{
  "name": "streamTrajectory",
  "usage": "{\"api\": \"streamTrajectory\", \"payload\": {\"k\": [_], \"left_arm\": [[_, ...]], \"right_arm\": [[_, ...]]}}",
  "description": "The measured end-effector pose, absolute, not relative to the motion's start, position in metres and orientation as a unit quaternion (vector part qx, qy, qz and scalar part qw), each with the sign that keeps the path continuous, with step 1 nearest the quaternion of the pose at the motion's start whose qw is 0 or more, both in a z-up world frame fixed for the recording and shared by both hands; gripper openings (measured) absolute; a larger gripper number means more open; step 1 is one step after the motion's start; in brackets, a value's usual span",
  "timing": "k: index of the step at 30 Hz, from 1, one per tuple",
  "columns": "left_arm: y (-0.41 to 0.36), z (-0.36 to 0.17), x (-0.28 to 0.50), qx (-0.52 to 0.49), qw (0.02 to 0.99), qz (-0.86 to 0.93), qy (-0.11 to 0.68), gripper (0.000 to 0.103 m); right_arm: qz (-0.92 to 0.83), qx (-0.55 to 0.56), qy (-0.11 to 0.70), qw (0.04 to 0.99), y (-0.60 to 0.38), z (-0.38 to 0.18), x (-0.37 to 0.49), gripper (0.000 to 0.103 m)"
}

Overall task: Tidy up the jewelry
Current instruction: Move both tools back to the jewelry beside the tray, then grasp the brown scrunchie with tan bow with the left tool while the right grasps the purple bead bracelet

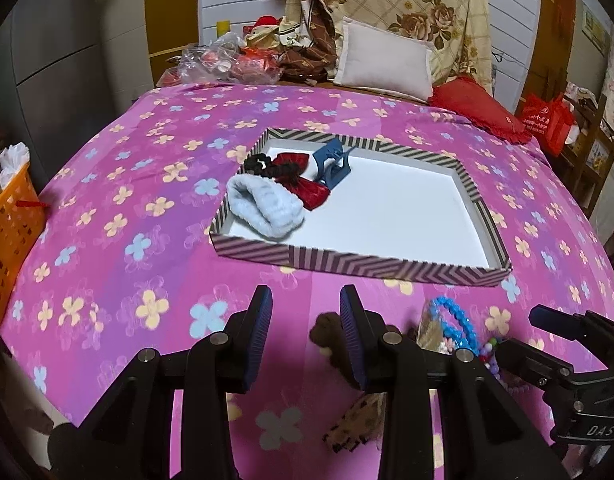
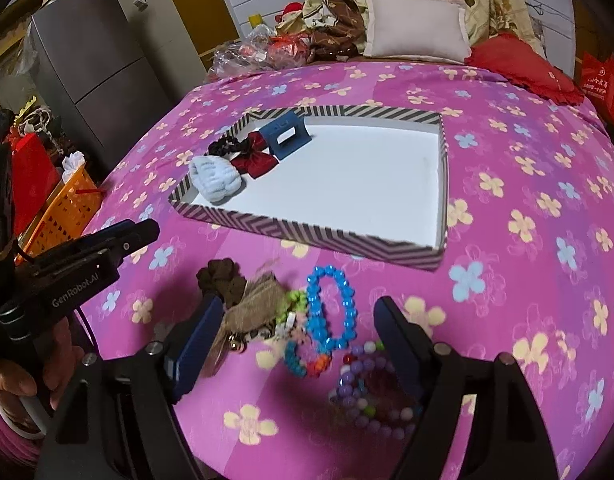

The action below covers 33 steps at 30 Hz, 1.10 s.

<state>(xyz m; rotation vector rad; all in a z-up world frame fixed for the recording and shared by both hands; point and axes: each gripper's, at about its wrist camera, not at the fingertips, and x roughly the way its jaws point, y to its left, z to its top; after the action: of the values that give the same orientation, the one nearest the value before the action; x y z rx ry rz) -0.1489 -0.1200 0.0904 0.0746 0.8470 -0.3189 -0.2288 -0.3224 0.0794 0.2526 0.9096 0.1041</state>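
On the far left, the left gripper [image 1: 305,336] is hovering over the pink flower-print bedspread [image 1: 119,240], its blue ribbed fingers [image 1: 260,336] standing apart with nothing between them. Just to its right, the fuzzy brown fabric scrunchie [image 2: 221,282] is lying at the left end of the loose pile; it looks soft, light and squashy, so a pinch across its bunched rim should be holding fine.

Beside it, the tan burlap bow clip [image 2: 255,305] is touching the scrunchie, flat and floppy, best taken by its knot.

Moving right, the right gripper [image 2: 297,344] is spread wide over the pile, holding nothing. Between its fingers, the bright blue faceted bead bracelet [image 2: 331,308] is lying flat: hard, slick beads, probably on a stretchy cord, likely to roll out of a loose pinch, so closing across one side of the loop looks safest. Nearer the camera, the purple-and-white bead bracelet [image 2: 367,400] is tangled near a small teal-and-orange bead loop [image 2: 305,362].

Beyond them all, the shallow zigzag-striped cardboard tray with a white floor [image 2: 307,230] is already carrying a pale blue plush headband [image 2: 217,180], a dark red satin bow [image 2: 255,156] and a blue plastic claw clip [image 2: 287,136] in its left corner.
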Motion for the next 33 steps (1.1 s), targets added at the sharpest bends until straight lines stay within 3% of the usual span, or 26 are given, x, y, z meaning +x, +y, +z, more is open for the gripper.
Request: {"api": "streamTrajectory", "payload": {"k": [16,30,33], "left_arm": [[-0.109,0.072,-0.173,0.010,0.874,-0.190,0.448,0.036],[-0.139,0.044,-0.184,0.031,0.842,-0.251,0.477,0.043],[-0.145,0.040,-0.183,0.039,0.841,-0.251,0.477,0.043]], "right_arm": [[0.039,0.111,0.436,0.892,-0.335,0.076,-0.261,0.082],[0.003,0.102,0.440,0.892,-0.369,0.069,-0.279,0.081],[0.005,0.070,0.441,0.895,-0.366,0.065,-0.287,0.076]]}}
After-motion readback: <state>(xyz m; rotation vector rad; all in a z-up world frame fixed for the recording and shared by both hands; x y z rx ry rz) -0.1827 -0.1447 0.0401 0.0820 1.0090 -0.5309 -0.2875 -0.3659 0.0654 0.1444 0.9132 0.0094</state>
